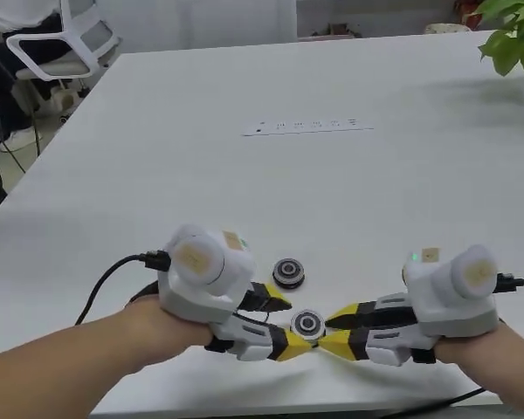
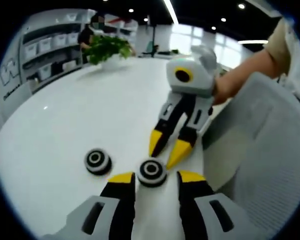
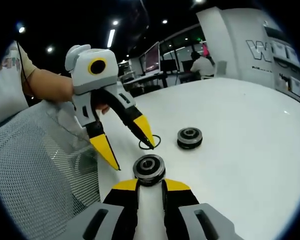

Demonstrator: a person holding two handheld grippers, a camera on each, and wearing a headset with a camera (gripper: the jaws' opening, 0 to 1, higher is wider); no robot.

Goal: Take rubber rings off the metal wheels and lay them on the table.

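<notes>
At the table [image 1: 244, 175] edge, the left gripper [image 2: 156, 176], jaws open, flanks a wheel [image 1: 307, 324]; the right gripper [image 3: 150, 186], jaws narrowly parted, touches it, grip unclear. With one ring [image 3: 150, 141] lying nearby, best pin the wheel, then hook its rubber.

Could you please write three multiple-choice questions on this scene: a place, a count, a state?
1. Where does the nearer wheel lie? A. beside the plant B. between the left gripper and right gripper C. on the chair
2. How many metal wheels are on the table? A. one B. two C. four
3. How do the left gripper's jaws stand? A. open B. shut on a wheel C. shut on a cable
Answers: 1 B, yellow tips flank it; 2 B, a farther wheel lies behind; 3 A, wide gap between them.
</notes>
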